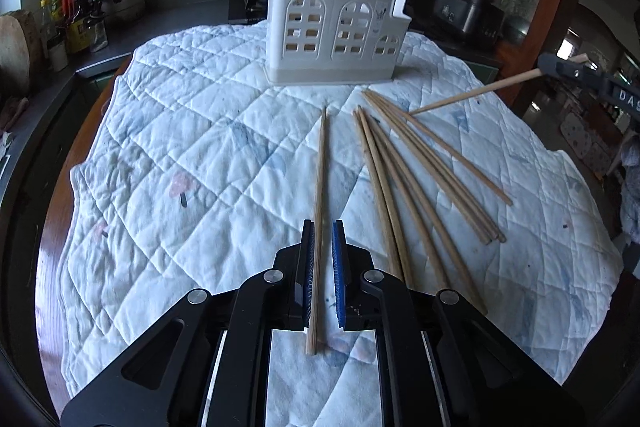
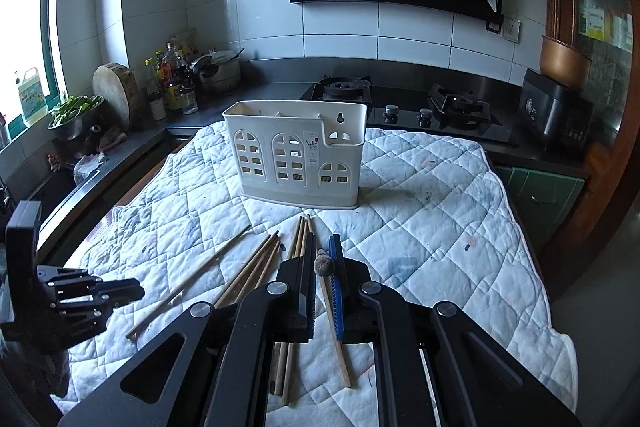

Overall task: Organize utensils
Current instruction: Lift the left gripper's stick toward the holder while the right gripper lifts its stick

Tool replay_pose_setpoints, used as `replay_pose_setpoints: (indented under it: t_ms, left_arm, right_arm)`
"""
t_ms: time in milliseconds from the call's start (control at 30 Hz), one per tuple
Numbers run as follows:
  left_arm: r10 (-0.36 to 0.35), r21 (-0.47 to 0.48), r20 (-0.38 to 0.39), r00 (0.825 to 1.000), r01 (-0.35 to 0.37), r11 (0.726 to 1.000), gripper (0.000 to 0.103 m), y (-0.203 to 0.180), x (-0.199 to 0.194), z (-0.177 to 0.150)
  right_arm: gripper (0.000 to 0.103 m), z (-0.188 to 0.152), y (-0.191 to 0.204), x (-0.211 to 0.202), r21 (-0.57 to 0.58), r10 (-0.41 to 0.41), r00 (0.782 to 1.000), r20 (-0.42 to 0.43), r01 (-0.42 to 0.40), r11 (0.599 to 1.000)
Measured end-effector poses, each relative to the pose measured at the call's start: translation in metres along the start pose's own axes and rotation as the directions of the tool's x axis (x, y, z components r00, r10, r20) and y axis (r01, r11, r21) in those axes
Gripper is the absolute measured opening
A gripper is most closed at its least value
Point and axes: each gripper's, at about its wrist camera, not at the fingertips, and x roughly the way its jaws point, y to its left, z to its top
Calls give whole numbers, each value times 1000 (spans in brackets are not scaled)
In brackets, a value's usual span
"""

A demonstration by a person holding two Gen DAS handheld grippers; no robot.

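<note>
A white plastic utensil holder (image 1: pixel 336 31) (image 2: pixel 296 151) with window cut-outs stands upright at the far side of the quilted cloth (image 1: pixel 180 131). Several wooden chopsticks (image 1: pixel 420 179) (image 2: pixel 256 267) lie fanned out in front of it. My left gripper (image 1: pixel 323 227) (image 2: pixel 138 289) straddles a single chopstick (image 1: pixel 320 167) lying on the cloth. That stick rests against the left pad, with a gap to the blue right pad. My right gripper (image 2: pixel 322 239) (image 1: pixel 552 65) is shut on a knob-ended wooden stick (image 2: pixel 325 265) (image 1: pixel 472 93), held above the cloth and slanting down towards the pile.
The cloth covers a table whose wooden edge (image 1: pixel 92 115) shows at the left. Behind run a dark counter with bottles (image 2: pixel 172 83), a round chopping block (image 2: pixel 114 91), a gas hob (image 2: pixel 400 103) and a black cooker (image 2: pixel 556 111). Bare cloth lies right of the holder (image 2: pixel 432 211).
</note>
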Motion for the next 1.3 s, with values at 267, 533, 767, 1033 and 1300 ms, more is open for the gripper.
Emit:
replay_pose_setpoints:
  t_ms: [267, 533, 767, 1033, 1300]
  left_arm:
    - [26, -24, -46, 999, -27, 999, 24, 2, 23, -16]
    - [54, -10, -56, 997, -55, 998, 9, 0, 30, -17]
    - [59, 6, -58, 997, -59, 998, 5, 1, 26, -9]
    - [40, -7, 43, 998, -40, 999, 5, 3, -6, 14]
    - [22, -16, 144, 989, -20, 1000, 5, 6, -30, 54]
  right_arm:
    - [7, -1, 1, 2, -19, -6, 1000, 0, 6, 1000]
    - [7, -2, 2, 2, -18, -5, 1000, 1, 5, 1000]
    - [7, -2, 1, 2, -18, -5, 1000, 1, 5, 1000]
    - [7, 10, 4, 0, -27, 1, 1000, 17, -1, 1000]
    - [7, 42, 6, -6, -58, 4, 999, 47, -1, 998]
